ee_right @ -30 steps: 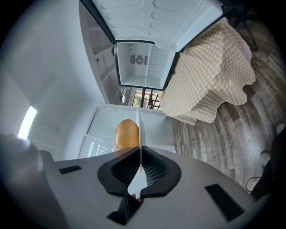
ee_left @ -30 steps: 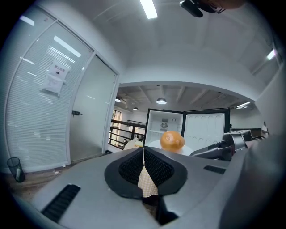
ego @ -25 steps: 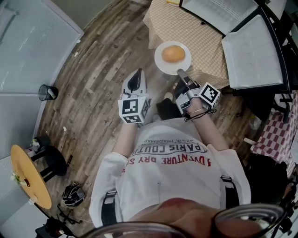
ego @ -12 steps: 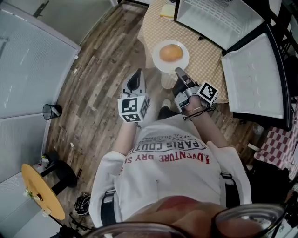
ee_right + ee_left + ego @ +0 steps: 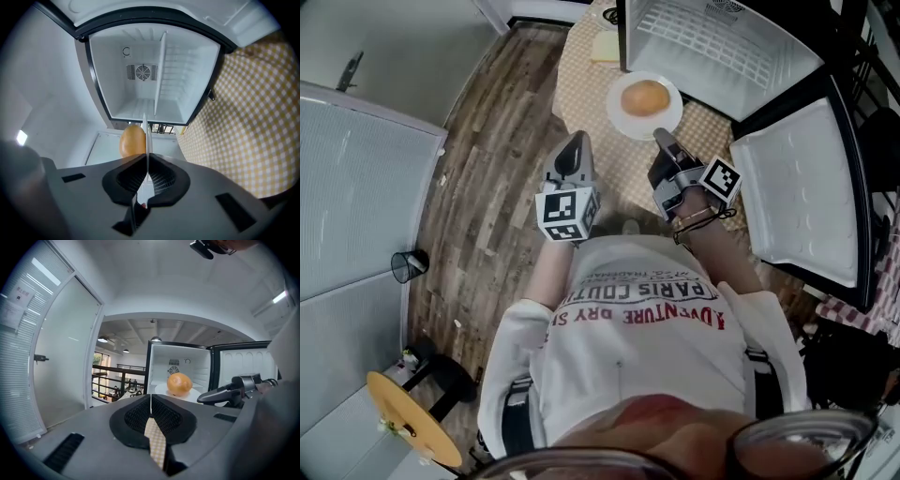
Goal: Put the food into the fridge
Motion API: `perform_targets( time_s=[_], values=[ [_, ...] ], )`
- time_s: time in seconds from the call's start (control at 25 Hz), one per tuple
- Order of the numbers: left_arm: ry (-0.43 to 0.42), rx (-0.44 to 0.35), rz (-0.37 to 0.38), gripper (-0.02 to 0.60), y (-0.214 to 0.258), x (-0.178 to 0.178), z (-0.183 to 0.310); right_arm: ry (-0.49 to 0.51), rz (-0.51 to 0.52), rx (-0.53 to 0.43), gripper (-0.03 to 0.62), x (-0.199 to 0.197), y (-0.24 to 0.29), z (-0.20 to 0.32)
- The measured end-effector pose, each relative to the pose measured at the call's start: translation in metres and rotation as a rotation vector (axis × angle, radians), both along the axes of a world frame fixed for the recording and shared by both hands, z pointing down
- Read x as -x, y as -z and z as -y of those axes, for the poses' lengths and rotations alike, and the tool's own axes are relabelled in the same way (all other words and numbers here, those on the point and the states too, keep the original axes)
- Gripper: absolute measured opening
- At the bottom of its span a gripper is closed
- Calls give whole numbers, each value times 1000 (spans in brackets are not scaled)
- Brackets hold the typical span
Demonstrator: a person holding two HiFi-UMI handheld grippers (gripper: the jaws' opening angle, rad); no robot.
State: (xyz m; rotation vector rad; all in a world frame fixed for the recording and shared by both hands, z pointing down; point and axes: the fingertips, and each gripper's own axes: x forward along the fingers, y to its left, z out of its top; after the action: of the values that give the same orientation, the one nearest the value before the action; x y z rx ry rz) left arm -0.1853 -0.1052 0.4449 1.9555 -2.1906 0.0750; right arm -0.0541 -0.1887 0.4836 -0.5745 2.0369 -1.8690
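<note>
A round golden bun (image 5: 644, 97) lies on a white plate (image 5: 668, 121). My right gripper (image 5: 660, 139) is shut on the plate's near rim and holds it above the checkered tablecloth (image 5: 581, 103), just short of the open white fridge (image 5: 722, 47). In the right gripper view the plate (image 5: 147, 133) shows edge-on between the jaws, with the bun (image 5: 132, 140) to its left and the bare fridge interior (image 5: 150, 79) ahead. My left gripper (image 5: 575, 142) is shut and empty, to the left of the plate. The left gripper view shows the bun (image 5: 179, 384) and my right gripper (image 5: 229, 392).
The fridge door (image 5: 797, 187) swings open at the right. A yellow item (image 5: 605, 47) lies on the table beside the fridge. On the wooden floor at the left are a small black bin (image 5: 408, 265) and a round yellow stool (image 5: 412, 427). A white wall panel (image 5: 356, 187) runs along the left.
The person has stepped towards the table. The plate with the bun, held by the right gripper, has come closer to the open fridge. Both grippers stay shut.
</note>
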Motion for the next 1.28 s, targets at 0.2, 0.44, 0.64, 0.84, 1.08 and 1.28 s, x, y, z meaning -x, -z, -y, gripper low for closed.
perform_targets(
  time_s=[0.2,0.44,0.64,0.84,1.08,1.28],
  values=[
    [-115,13,-4,28,-7,-14,64,-85,2,10,34,-12,0,41],
    [-289,6,-3,28,-6,-33,138,-236,0,-3,34,-32,5,94],
    [-412,24,-19,28,-16,-32,193,-373,-13,10,34,-41,1,128],
    [-500,46,-34,28,-21,-26,226,-487,11,37,34,-36,4,155],
    [-591,72,-52,28,-30,-26,253,-591,3,51,34,-36,2,190],
    [-636,83,-59,28,-34,-26,267,-656,-7,69,34,-41,-5,215]
  ],
)
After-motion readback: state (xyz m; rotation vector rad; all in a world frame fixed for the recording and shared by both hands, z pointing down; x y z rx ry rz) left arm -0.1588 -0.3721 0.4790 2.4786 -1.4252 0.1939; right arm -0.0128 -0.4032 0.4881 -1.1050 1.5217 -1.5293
